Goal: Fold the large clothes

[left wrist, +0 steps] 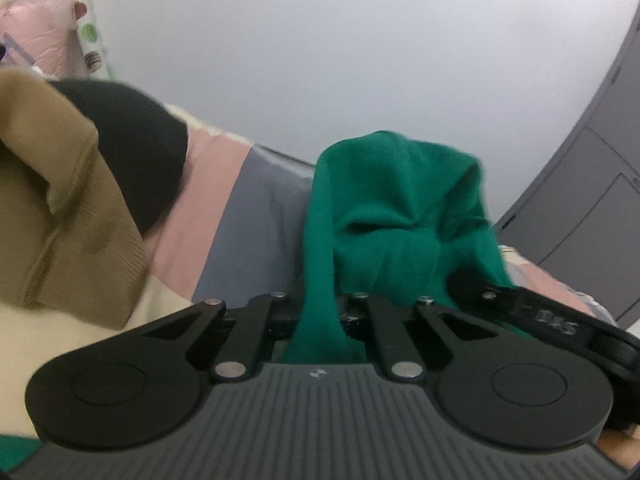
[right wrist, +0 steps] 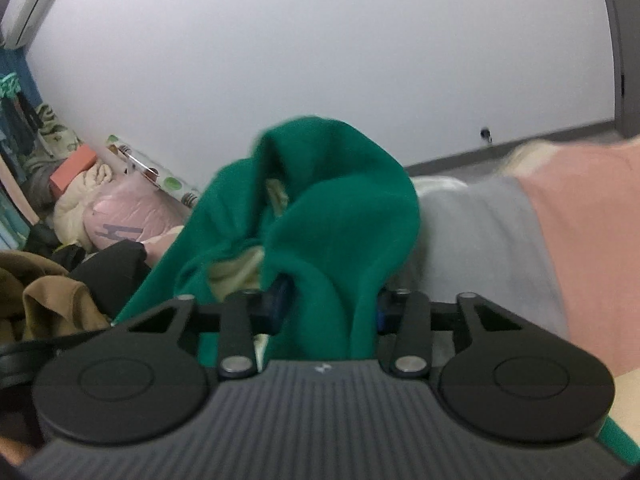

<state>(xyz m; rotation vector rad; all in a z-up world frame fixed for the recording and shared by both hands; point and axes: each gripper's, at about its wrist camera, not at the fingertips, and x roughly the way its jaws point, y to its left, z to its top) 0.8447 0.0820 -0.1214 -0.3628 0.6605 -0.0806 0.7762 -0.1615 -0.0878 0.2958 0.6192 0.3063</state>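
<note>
A green garment is bunched up and lifted above the bed; it also shows in the right wrist view. My left gripper is shut on a fold of the green cloth, which hangs down between its jaws. My right gripper is shut on another part of the same garment. The cloth hides the fingertips of both grippers. Part of the right gripper shows at the right of the left wrist view, close beside the left one.
A bedspread with pink, grey and cream blocks lies below. A tan garment and a black one are piled at the left. Bedding and bags sit by the white wall. A grey wardrobe stands at right.
</note>
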